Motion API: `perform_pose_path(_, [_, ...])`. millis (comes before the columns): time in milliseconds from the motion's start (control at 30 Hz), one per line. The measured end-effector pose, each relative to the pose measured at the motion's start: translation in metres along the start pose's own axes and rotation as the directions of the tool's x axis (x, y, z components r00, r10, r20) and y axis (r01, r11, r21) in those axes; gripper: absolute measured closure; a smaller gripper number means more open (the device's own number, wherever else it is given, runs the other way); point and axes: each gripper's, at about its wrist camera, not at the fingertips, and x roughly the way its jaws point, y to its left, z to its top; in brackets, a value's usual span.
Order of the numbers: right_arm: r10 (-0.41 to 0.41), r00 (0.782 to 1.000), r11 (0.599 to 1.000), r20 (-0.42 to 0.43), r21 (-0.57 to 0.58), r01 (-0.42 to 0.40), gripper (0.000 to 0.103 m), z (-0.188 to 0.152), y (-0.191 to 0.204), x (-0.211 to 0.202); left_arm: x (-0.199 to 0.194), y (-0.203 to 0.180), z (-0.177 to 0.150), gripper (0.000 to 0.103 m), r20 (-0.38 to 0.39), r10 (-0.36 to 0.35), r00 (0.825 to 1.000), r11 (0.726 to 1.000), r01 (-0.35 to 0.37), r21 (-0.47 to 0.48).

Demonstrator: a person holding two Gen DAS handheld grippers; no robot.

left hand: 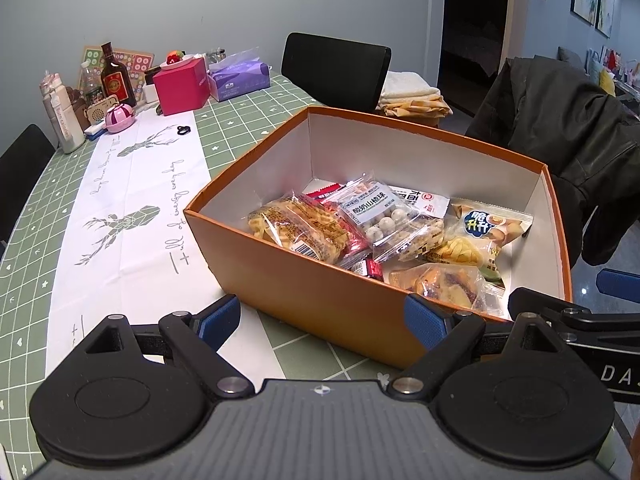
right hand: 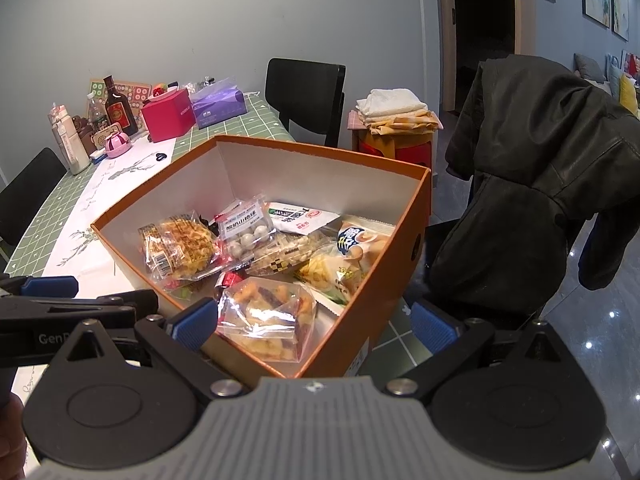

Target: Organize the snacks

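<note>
An orange cardboard box (left hand: 304, 284) with white inner walls stands on the green checked table and holds several snack packets. Among them are a waffle pack (left hand: 298, 228), a clear pack of white balls (left hand: 380, 216), a yellow crisps bag (left hand: 484, 232) and a clear pack of mixed fruit chips (right hand: 268, 316). The box also shows in the right wrist view (right hand: 396, 264). My left gripper (left hand: 324, 320) is open and empty, in front of the box's near wall. My right gripper (right hand: 316, 320) is open and empty, straddling the box's near corner.
A white table runner (left hand: 132, 208) crosses the table. Bottles (left hand: 116, 78), a pink box (left hand: 182, 86), a tissue pack (left hand: 240, 78) and small items crowd the far end. Black chairs (left hand: 336, 68) stand around. A dark jacket (right hand: 536, 176) hangs over a chair at right. Folded cloths lie on a stool (right hand: 396, 120).
</note>
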Motion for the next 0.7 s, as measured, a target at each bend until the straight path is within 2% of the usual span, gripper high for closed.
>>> perform_pose_path(700, [-0.002,1.000,1.000,-0.004,-0.002,0.002,0.003,0.0000,0.0016,-0.0013,-0.0035,0.0010,-0.0004,0.000,0.005,0.010,1.000,1.000,-0.010,0.009])
